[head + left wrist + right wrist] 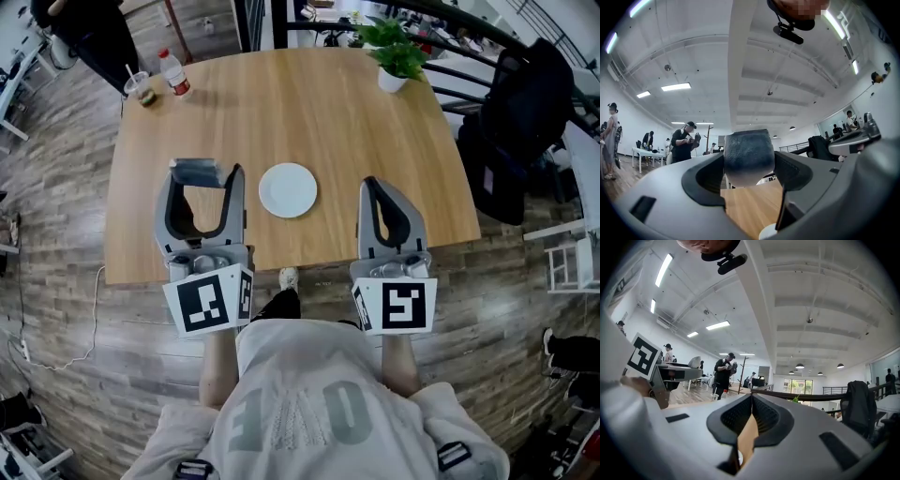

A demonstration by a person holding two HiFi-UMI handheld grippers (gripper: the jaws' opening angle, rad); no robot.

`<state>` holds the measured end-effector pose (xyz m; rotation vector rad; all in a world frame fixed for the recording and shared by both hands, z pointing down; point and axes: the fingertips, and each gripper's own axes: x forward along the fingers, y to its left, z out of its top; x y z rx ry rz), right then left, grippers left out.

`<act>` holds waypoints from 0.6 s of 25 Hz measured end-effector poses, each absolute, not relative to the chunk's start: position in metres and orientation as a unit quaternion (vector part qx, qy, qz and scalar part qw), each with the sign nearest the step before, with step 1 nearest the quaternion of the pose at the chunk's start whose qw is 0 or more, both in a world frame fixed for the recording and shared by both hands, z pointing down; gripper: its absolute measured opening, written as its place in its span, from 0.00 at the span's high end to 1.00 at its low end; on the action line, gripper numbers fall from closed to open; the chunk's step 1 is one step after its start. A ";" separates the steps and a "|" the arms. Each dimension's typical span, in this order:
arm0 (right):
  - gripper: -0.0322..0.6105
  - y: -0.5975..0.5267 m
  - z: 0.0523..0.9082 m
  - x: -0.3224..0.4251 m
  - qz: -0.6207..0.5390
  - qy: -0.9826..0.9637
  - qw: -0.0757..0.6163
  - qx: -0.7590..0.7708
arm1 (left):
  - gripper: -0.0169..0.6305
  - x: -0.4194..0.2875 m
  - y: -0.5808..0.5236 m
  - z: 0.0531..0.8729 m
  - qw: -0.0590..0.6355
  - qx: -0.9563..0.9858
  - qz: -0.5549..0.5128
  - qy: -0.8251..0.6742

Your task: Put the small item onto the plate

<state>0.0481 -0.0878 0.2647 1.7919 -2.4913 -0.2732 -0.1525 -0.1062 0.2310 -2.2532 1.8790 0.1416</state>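
Observation:
A small dark blue-grey item [196, 172] sits between the tips of my left gripper [203, 180], which is shut on it above the table's front left. In the left gripper view the item [749, 157] fills the gap between the jaws, and a sliver of the white plate [768, 232] shows low down. The round white plate [288, 190] lies empty on the wooden table [309, 103], between the two grippers. My right gripper [369, 184] is to the plate's right, shut with nothing in it. Its jaws [751, 398] meet in the right gripper view.
At the table's far left corner stand a bottle [174, 73] and a cup with a straw [141, 89]. A potted plant [395, 58] sits at the far right. A black chair with a bag [520, 112] is beside the table's right edge. People stand in the room.

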 end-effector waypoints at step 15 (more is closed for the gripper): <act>0.92 -0.223 0.260 0.018 -0.073 -0.809 0.047 0.581 | 0.48 -0.180 -0.251 0.240 0.071 -0.768 0.046 0.635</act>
